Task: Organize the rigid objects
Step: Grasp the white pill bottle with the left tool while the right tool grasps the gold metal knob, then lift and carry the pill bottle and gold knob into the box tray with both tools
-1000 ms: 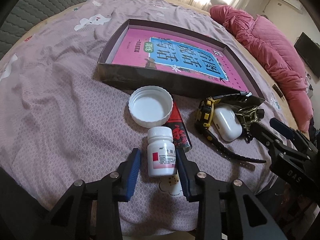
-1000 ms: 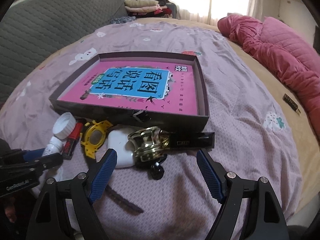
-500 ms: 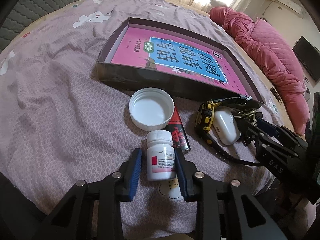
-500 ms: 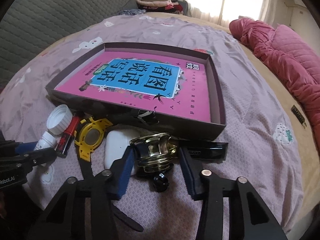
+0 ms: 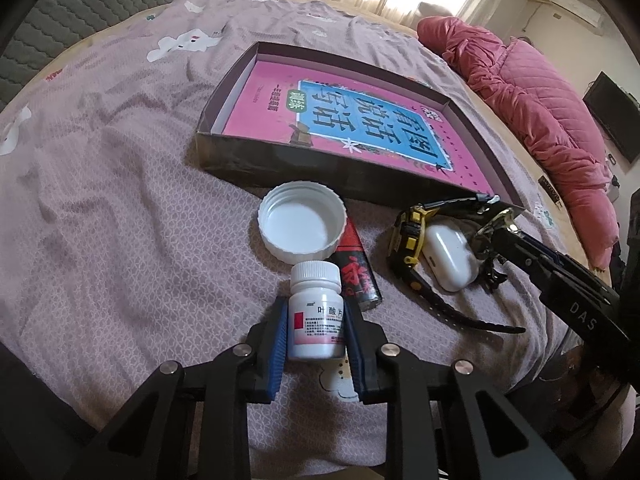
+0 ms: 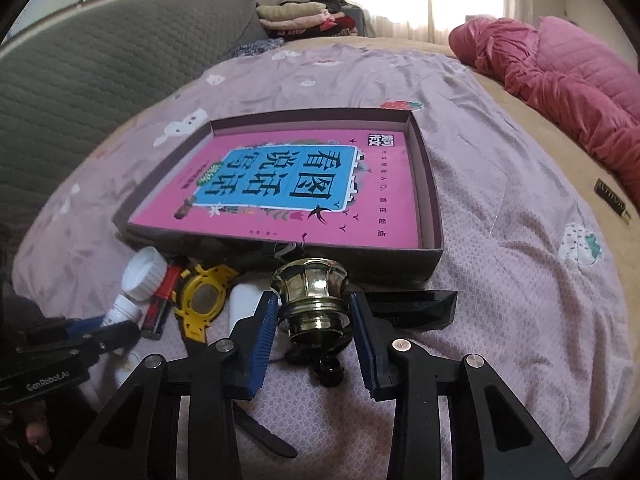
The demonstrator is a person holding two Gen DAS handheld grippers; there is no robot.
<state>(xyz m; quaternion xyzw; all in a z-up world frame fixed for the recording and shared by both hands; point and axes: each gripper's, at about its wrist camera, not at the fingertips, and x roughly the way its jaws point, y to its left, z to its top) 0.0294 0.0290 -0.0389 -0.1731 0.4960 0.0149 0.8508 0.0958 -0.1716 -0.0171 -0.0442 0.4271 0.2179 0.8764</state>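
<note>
My left gripper (image 5: 316, 334) is shut on a white pill bottle (image 5: 317, 316) that rests on the mauve bedspread. My right gripper (image 6: 314, 320) is shut on a brass knob (image 6: 314, 298), just in front of the dark box (image 6: 434, 208) with the pink book inside. The box also shows in the left wrist view (image 5: 212, 120). Between the grippers lie a white cap (image 5: 302, 226), a red and black tube (image 5: 354, 272), a yellow and black watch (image 5: 408, 240) and a white earbud case (image 5: 450, 258).
A black flat bar (image 6: 416, 306) lies to the right of the knob against the box front. A pink quilt (image 6: 560, 76) is heaped at the far right of the bed. A grey padded headboard (image 6: 100, 52) stands at the left.
Both grippers have closed: the left on the pill bottle, the right on the brass knob. The right gripper has also moved forward to the knob and lifted it a little.
</note>
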